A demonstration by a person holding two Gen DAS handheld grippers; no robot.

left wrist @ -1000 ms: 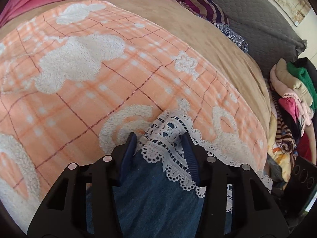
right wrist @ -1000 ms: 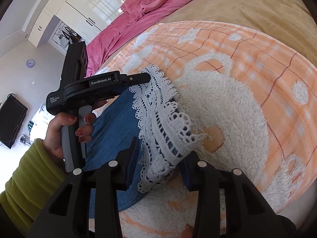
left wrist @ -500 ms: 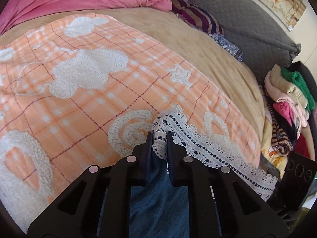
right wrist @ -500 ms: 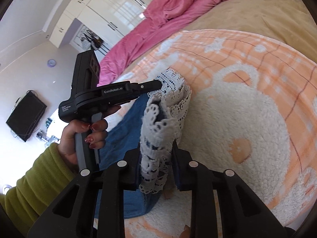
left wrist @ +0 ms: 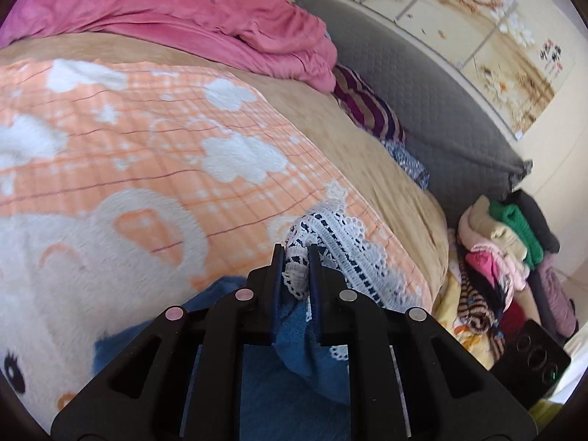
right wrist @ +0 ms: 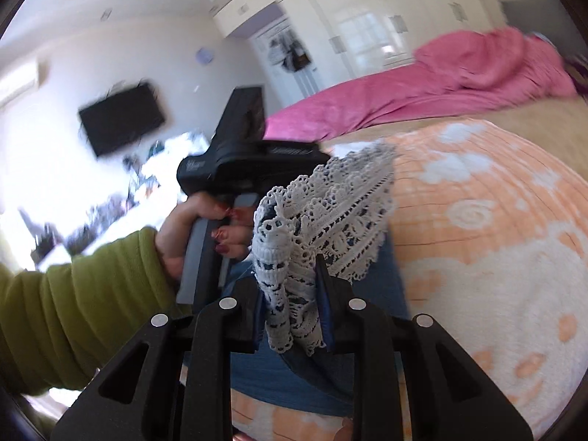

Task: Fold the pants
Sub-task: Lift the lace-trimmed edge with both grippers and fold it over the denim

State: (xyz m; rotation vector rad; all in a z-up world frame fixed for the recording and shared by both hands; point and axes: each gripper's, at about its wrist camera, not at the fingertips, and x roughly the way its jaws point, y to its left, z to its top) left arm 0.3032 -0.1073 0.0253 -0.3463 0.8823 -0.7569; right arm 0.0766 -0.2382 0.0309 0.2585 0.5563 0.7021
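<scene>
While both of my grippers have the lace hem (right wrist: pixel 341 217) pinched, the job is to carry that end of the pants (left wrist: pixel 290 345) over evenly and lay it down square. My left gripper (left wrist: pixel 296 253) has its jaws nearly together, with a bunch of white lace and blue denim clamped between them; the lace trails off to the right across the orange plaid blanket (left wrist: pixel 121 147). My right gripper (right wrist: pixel 294 268) is drawn in just as far, on a thick wad of the same lace trim, with denim hanging below it at the near edge of the bed. The left hand (right wrist: pixel 205 228) shows in the right view just left of the lace, so the two grips are close together.

To do this well, I judge I should spread the two grips apart until the hem between them is taut, since it is gathered and slack now. Both ends should travel at the same height, or the fold line will skew. I would lower the hem onto the far denim before easing either grip off. Lace snags easily, so the let-go should be straight back, not sideways. Pink bedding (left wrist: pixel 205 18) lies far off, out of the way.
</scene>
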